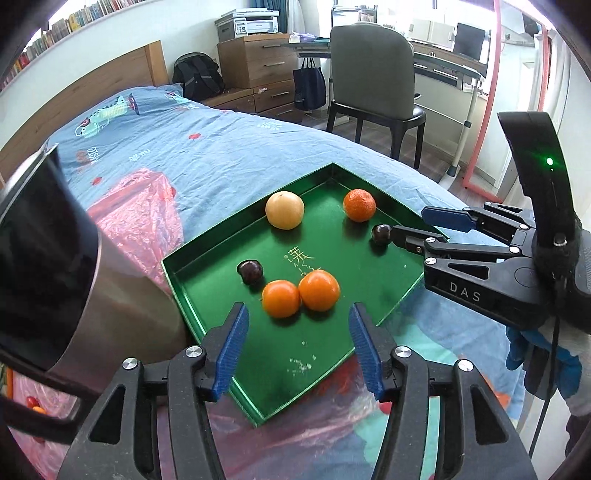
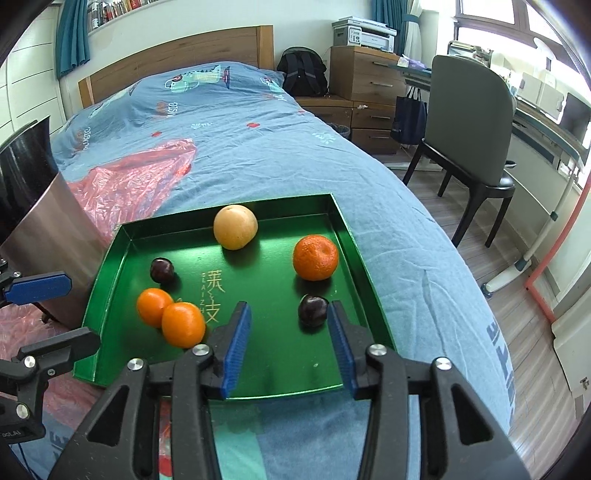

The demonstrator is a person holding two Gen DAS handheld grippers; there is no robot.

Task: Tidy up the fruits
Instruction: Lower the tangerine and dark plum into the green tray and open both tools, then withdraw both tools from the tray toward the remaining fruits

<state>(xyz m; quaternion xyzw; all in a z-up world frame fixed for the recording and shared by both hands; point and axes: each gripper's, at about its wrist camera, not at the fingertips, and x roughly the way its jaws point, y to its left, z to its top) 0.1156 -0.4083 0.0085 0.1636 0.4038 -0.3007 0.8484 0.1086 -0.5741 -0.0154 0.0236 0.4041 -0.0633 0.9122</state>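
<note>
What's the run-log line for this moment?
left gripper: open, empty | right gripper: open, empty, by plum | green tray: six fruits

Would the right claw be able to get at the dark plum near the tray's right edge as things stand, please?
Probably yes. The right claw is open with nothing in it, and the dark plum lies just ahead of its tips on the green tray, with no other fruit between them.

Bedroom, daylit from windows (image 2: pixel 491 22) at right. Bed (image 2: pixel 258 155) with blue cover against wooden headboard (image 2: pixel 177 55). Wooden drawers (image 2: pixel 369 77) carry a printer (image 2: pixel 364 33). Grey chair (image 2: pixel 469 122) faces a desk (image 1: pixel 443 62). Wood-plank floor (image 2: pixel 517 288). Bookshelf (image 1: pixel 66 22) high on wall.
</note>
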